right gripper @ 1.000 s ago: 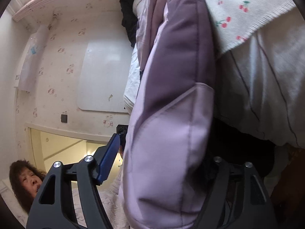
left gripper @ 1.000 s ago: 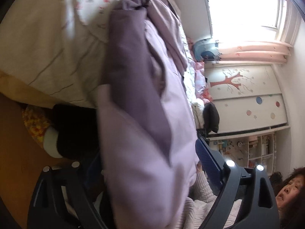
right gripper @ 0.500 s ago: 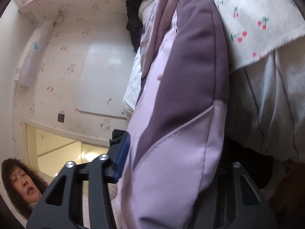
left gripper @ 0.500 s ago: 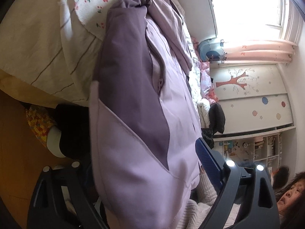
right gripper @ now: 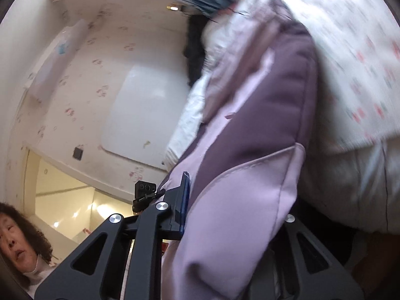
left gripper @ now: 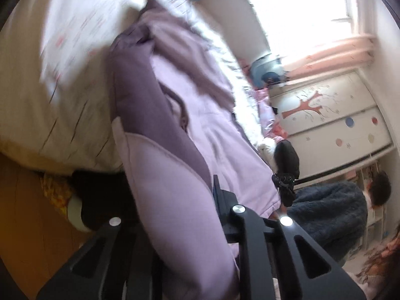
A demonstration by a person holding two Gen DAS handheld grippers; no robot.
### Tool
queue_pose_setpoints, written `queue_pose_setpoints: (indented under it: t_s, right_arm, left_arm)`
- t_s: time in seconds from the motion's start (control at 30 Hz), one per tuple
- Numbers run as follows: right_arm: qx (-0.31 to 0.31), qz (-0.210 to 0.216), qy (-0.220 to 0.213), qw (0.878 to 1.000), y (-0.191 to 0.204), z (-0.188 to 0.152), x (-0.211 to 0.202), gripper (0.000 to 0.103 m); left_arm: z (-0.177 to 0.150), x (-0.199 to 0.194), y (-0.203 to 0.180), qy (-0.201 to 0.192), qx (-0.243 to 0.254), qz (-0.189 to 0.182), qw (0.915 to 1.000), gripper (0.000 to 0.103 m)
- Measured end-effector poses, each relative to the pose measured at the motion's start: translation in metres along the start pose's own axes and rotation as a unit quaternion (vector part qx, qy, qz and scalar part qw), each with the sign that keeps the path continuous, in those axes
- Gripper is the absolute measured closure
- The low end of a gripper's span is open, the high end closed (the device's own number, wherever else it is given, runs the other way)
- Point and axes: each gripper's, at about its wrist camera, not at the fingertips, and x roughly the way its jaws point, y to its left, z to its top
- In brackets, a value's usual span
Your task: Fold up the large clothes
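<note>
A padded jacket (left gripper: 175,115) in lilac and dark purple hangs over the edge of a bed (left gripper: 62,87) with a cream cover and a cherry-print sheet. My left gripper (left gripper: 172,200) has its jaws closing tight on the jacket's lower hem, with the lilac fabric bulging out between the fingers. In the right wrist view the same jacket (right gripper: 250,125) fills the middle, and my right gripper (right gripper: 237,200) is likewise closing tight on the hem at its other side. The far finger of each gripper is mostly hidden behind the cloth. Both views are blurred.
A wardrobe (left gripper: 325,125) with a tree decal and a bright window (left gripper: 300,12) stand beyond the bed. A person in a dark fluffy top (left gripper: 330,210) crouches near it. Dark items (left gripper: 100,195) lie under the bed on the wooden floor (left gripper: 25,212). A person (right gripper: 22,237) is at lower left.
Both grippers' jaws have come together onto the jacket hem, which lay loosely between them before. Both hands have risen, lifting the hem with them.
</note>
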Motion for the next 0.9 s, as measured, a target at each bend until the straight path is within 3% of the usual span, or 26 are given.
queue_pose_setpoints:
  t_s: [0.13, 0.23, 0.37, 0.4, 0.47, 0.6, 0.87, 0.9]
  right_arm:
    - [-0.033, 0.02, 0.009, 0.999, 0.033, 0.001, -0.012, 0.084]
    - [-0.022, 0.004, 0.045, 0.999, 0.023, -0.014, -0.023, 0.08]
    - [0.044, -0.038, 0.113, 0.992, -0.03, -0.044, -0.017, 0.064]
    - [0.06, -0.047, 0.122, 0.99, -0.042, -0.051, -0.016, 0.062]
    - [0.086, -0.04, 0.117, 0.989, -0.063, -0.062, -0.017, 0.056]
    - [0.102, -0.011, 0.103, 0.989, -0.079, -0.071, -0.018, 0.054]
    - [0.083, 0.002, 0.082, 0.993, -0.07, -0.069, -0.016, 0.052]
    - [0.077, 0.0, 0.076, 0.994, -0.068, -0.068, -0.016, 0.052]
  left_arm:
    - [-0.003, -0.021, -0.038, -0.01, 0.048, -0.029, 0.9984, 0.086]
    - [-0.015, -0.027, -0.035, 0.025, 0.078, -0.032, 0.9961, 0.085]
    - [-0.037, 0.0, 0.016, 0.113, 0.031, -0.003, 0.9931, 0.073]
    - [-0.042, 0.005, 0.031, 0.122, 0.016, 0.003, 0.9924, 0.065]
    - [-0.046, 0.008, 0.051, 0.111, -0.013, -0.01, 0.9937, 0.053]
    - [-0.048, 0.012, 0.068, 0.089, -0.049, -0.042, 0.994, 0.034]
    - [-0.044, 0.025, 0.051, 0.091, -0.03, -0.034, 0.9948, 0.034]
    - [-0.043, 0.025, 0.05, 0.083, -0.026, -0.023, 0.9959, 0.043]
